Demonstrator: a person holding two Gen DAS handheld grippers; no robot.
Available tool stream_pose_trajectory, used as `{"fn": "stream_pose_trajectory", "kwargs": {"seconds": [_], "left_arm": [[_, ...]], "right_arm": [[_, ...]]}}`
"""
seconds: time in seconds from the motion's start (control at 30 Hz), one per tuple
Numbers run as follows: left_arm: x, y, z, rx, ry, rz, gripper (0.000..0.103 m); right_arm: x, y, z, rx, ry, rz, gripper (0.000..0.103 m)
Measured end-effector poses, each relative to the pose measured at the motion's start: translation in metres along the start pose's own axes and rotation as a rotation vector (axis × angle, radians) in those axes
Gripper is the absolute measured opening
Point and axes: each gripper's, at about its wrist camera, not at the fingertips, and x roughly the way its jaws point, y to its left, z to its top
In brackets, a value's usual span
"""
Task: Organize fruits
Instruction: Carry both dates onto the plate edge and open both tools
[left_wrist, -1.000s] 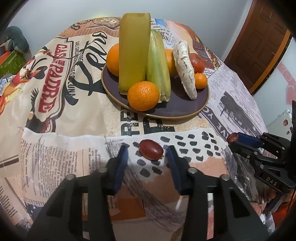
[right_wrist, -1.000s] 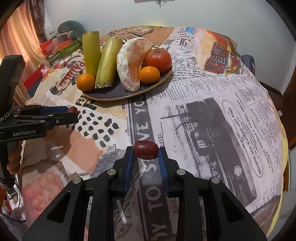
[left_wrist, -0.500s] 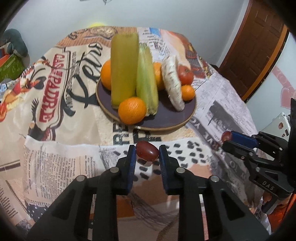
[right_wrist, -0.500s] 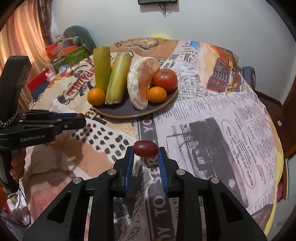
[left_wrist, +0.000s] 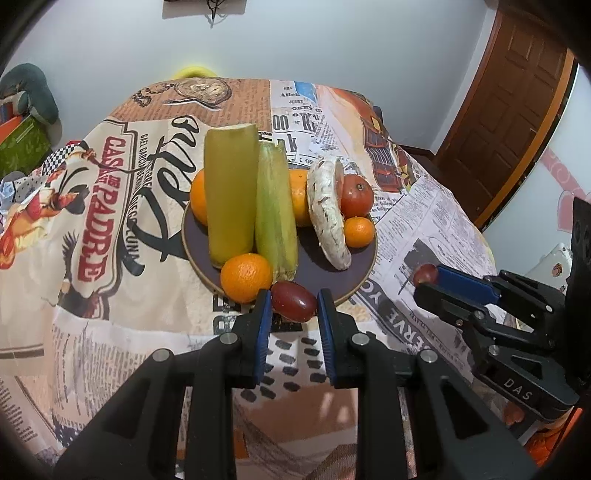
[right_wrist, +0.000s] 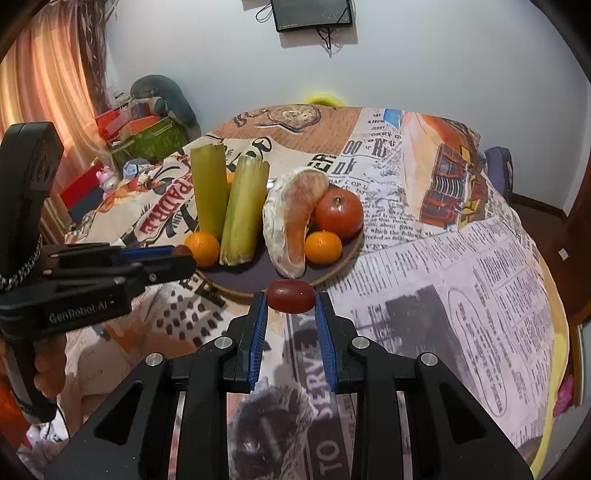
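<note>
A dark plate (left_wrist: 325, 275) (right_wrist: 255, 277) holds two green stalks, oranges, a tomato and a pomelo wedge (left_wrist: 328, 214) (right_wrist: 291, 225). My left gripper (left_wrist: 292, 301) is shut on a dark red grape (left_wrist: 293, 301), held in the air just before the plate's near rim. My right gripper (right_wrist: 291, 297) is shut on a second red grape (right_wrist: 291, 296), also lifted near the plate's edge. In the left wrist view the right gripper (left_wrist: 426, 277) shows at the right with its grape. In the right wrist view the left gripper (right_wrist: 184, 254) shows at the left.
The round table is covered by a newspaper-print cloth (right_wrist: 461, 280). Boxes and a grey plush (right_wrist: 162, 99) stand beyond the table at the left. A brown door (left_wrist: 506, 110) is at the right. A chair (right_wrist: 498, 170) stands behind the table.
My left gripper closed on the grape that lay on the cloth and lifted it toward the plate. My right gripper rose with its grape and moved nearer the plate.
</note>
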Motion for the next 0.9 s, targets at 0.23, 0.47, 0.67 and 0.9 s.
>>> {"fn": "stream_pose_trajectory", "kwargs": {"seconds": [0.23, 0.47, 0.67, 0.9], "left_arm": [[0.011, -0.001, 0.005, 0.0, 0.007, -0.018, 0.025], [0.024, -0.004, 0.01, 0.02, 0.024, -0.033, 0.025], [0.031, -0.001, 0.013, 0.019, 0.029, -0.033, 0.025], [0.036, 0.002, 0.013, 0.007, 0.046, -0.032, 0.028]], "right_arm": [[0.017, 0.001, 0.008, -0.016, 0.014, 0.016, 0.024], [0.036, -0.002, 0.013, -0.01, 0.039, 0.033, 0.024], [0.047, -0.004, 0.013, -0.017, 0.071, 0.046, 0.025], [0.053, -0.007, 0.013, -0.001, 0.092, 0.063, 0.025]]}}
